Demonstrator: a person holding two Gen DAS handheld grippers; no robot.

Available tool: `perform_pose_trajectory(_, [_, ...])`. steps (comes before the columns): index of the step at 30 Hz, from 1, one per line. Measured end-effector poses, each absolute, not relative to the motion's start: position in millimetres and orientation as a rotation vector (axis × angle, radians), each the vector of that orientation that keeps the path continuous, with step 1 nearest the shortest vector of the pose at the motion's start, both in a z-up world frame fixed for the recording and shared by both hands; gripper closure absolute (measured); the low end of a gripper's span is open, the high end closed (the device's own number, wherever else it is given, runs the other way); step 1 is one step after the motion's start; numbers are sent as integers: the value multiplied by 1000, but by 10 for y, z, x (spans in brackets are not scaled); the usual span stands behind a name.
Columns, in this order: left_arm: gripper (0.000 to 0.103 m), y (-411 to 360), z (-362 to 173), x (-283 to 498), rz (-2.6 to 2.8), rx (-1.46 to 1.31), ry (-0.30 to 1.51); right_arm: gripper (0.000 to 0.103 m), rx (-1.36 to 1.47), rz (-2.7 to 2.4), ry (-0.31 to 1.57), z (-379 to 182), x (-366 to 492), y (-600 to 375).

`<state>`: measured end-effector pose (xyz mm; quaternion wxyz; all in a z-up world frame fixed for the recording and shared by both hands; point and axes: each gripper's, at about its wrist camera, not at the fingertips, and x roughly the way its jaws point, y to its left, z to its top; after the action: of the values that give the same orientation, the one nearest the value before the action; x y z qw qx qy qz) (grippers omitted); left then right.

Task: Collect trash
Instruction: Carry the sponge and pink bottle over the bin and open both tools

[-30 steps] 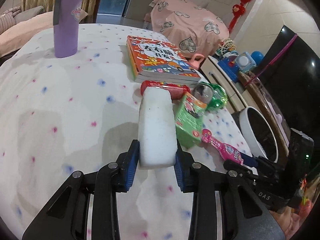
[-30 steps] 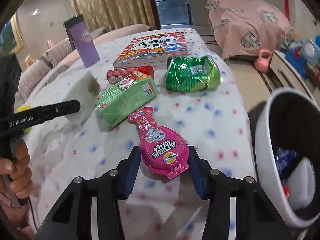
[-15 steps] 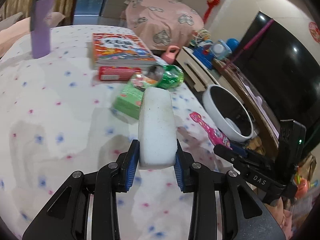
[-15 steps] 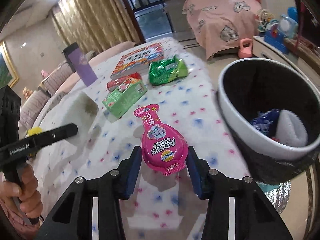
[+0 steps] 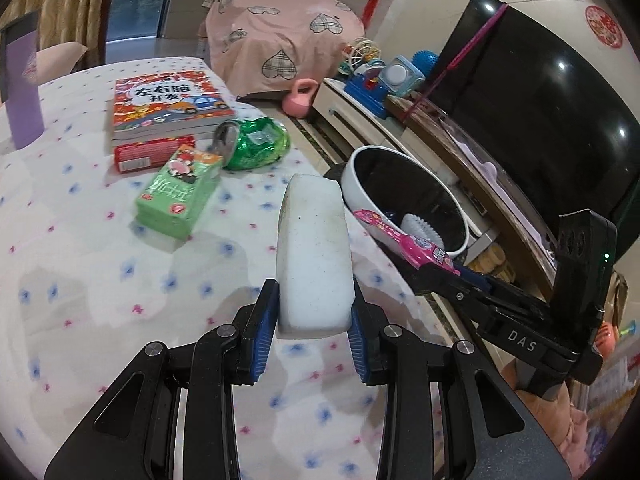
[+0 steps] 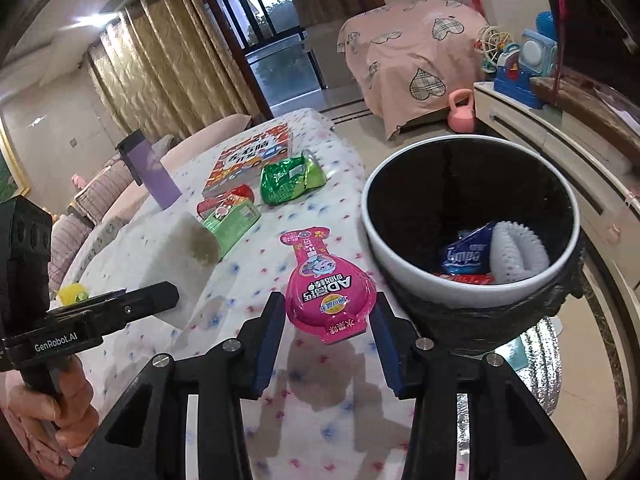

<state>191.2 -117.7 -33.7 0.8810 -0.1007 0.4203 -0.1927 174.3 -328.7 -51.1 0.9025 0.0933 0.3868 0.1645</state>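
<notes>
The right gripper (image 6: pixel 327 322) is clamped on the wide round end of a pink wrapper (image 6: pixel 326 284), whose long axis runs straight away from it, the narrow neck pointing toward the far side of the surface (image 6: pixel 168 248). The bin (image 6: pixel 472 224), white-rimmed with a black liner, stands just to the right of that wrapper and slightly farther off, beside the right edge of the surface; its mouth is open and already holds a blue packet (image 6: pixel 466 255) and a pale ridged object (image 6: pixel 516 254). So the drop appears to need a short carry rightward until the wrapper hangs over the rim. The left gripper (image 5: pixel 314 326) is closed on the near end of a white sponge block (image 5: pixel 314 256), held up off the surface with its long axis pointing forward; from this gripper the bin (image 5: pixel 356 160) lies ahead and to the right, with the other gripper and its wrapper between them. The right gripper is therefore judged the nearer one to the bin and the likely first to release. On the surface farther off lie a green box (image 5: pixel 180 194), a crumpled green bag (image 5: pixel 256 144) and a red packet (image 5: pixel 154 154), all well apart from both grippers, next to a picture book (image 5: pixel 168 104) and a purple bottle (image 5: pixel 20 92)
</notes>
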Motion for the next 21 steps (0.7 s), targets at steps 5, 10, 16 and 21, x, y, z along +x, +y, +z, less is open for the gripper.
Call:
perform_pose_trajectory(5, [72, -1293, -312, 1955, -420, -198, 883, 59, 210, 334, 778, -475, 1729, -3358])
perform_pose_trajectory(10, [72, -1418, -268, 1994, -445, -181, 879, 60, 221, 311, 758, -419, 1742, -3503])
perform_pose_trajectory(16, [72, -1700, -208, 2106, -489, -153, 880, 60, 224, 269, 738, -358, 1785, -3731])
perform_pose_trajectory(21, [72, -1970, -144, 2268, -526, -123, 879, 60, 217, 229, 730, -329, 1899, -3934])
